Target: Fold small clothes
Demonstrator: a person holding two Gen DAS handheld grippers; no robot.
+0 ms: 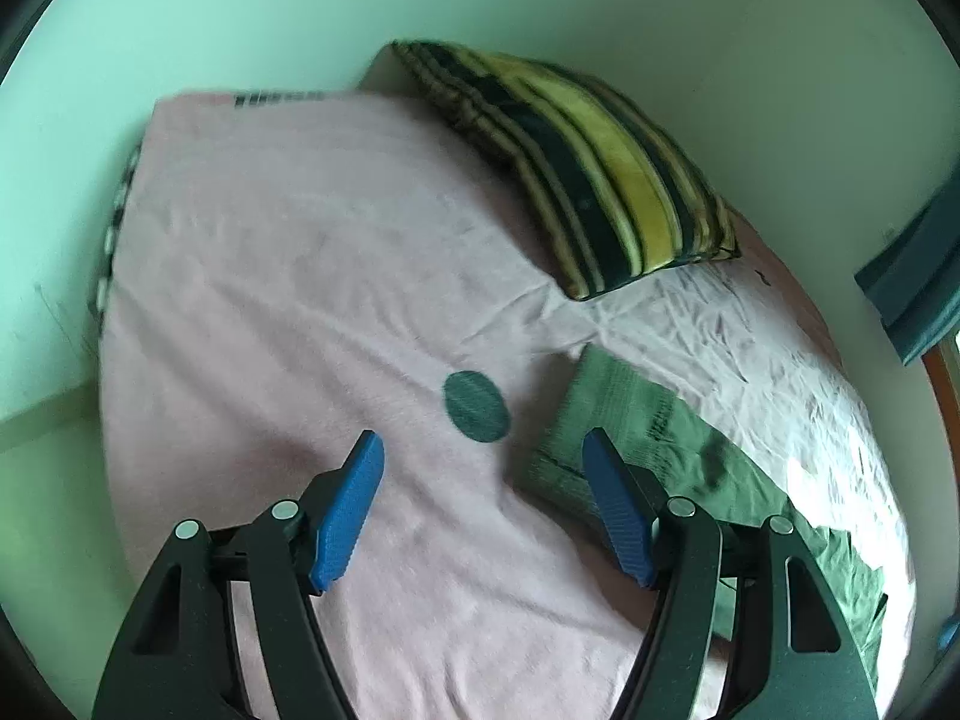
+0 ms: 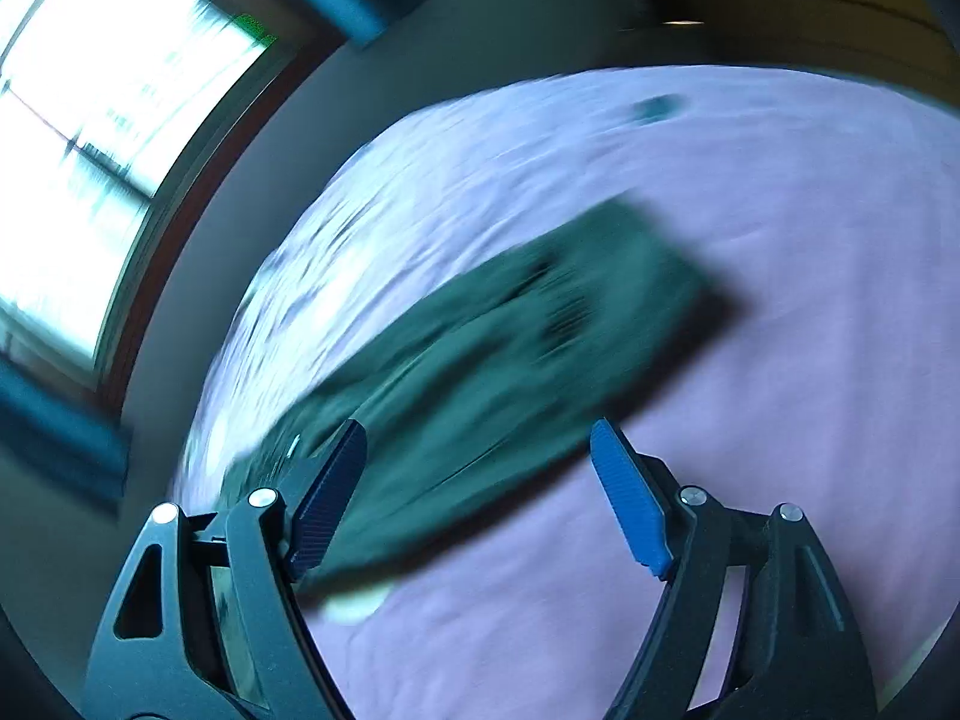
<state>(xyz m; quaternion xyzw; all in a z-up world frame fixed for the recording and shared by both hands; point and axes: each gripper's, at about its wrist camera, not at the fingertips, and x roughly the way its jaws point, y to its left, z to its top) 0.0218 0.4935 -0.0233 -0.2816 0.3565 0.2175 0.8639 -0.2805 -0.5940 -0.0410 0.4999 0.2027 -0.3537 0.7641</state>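
A dark green garment (image 1: 636, 420) lies on a pale pink bed sheet (image 1: 288, 276), partly folded, with a squared end toward the bed's middle. In the right wrist view the same garment (image 2: 504, 336) is blurred and stretches from the lower left to the centre. My left gripper (image 1: 483, 447) is open and empty above the sheet, its right finger over the garment's edge. My right gripper (image 2: 477, 438) is open and empty above the garment's near end.
A yellow and black striped pillow (image 1: 588, 174) lies at the head of the bed. A round green patch (image 1: 477, 407) marks the sheet. Green walls (image 1: 300, 12) border the bed. A bright window (image 2: 108, 108) stands beside the bed.
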